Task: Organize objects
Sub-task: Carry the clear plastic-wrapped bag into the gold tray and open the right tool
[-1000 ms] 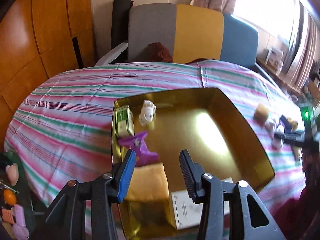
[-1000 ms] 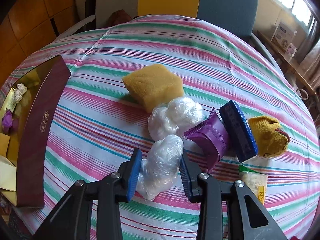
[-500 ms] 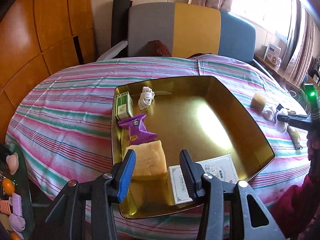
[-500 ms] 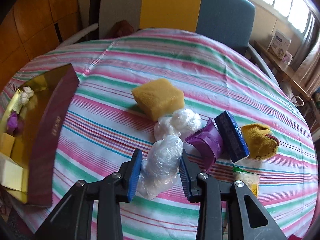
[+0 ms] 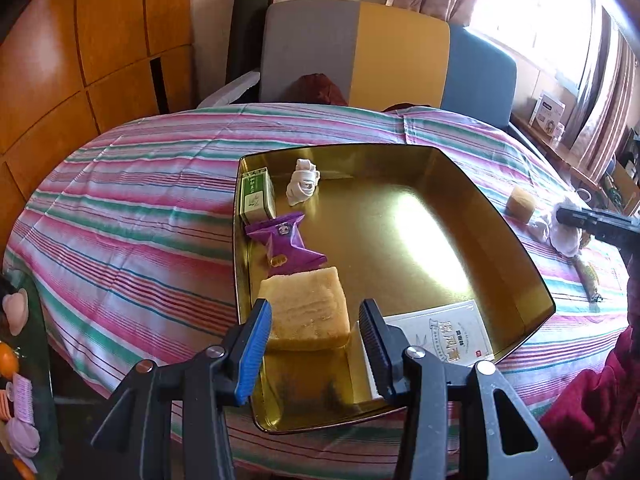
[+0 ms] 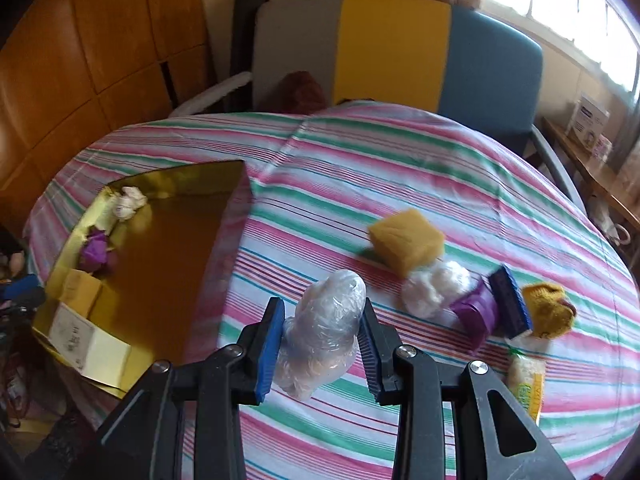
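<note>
Right gripper [image 6: 322, 340]: jaws pinching a crumpled clear plastic bag bundle [image 6: 324, 328], pads pressed into both its sides; bundle apparently lifted clear of the cloth, though blur makes that hard to confirm.
Left gripper [image 5: 316, 344]: jaws spread partway with nothing between them, poised over the near end of the tray.
Tray: gold, shiny, angular tray with dark maroon outer walls [image 5: 400, 216], on the left part of the table, well apart from the held bundle.
Tray contents: square pale yellow sponge block [image 5: 306, 310] near the left gripper; purple foil snack packet [image 5: 286, 246] just beyond it, touching its far edge; small green and white carton [image 5: 256, 198] at the far left wall; knotted white cloth scrap [image 5: 302, 188] beside it; white printed card [image 5: 448, 330] at the near right.
Table: round top under a pink, green and white striped cloth [image 6: 400, 168].
Loose pile, right of the held bundle: yellow sponge cube [image 6: 406, 240], second white plastic wad [image 6: 436, 288] touching it, purple pouch [image 6: 476, 312], dark blue brush pad [image 6: 510, 300], yellow knitted item [image 6: 546, 310], clear packet of pale contents [image 6: 526, 380] nearest.
Far side: grey, yellow and blue panelled chair back [image 6: 392, 48].
</note>
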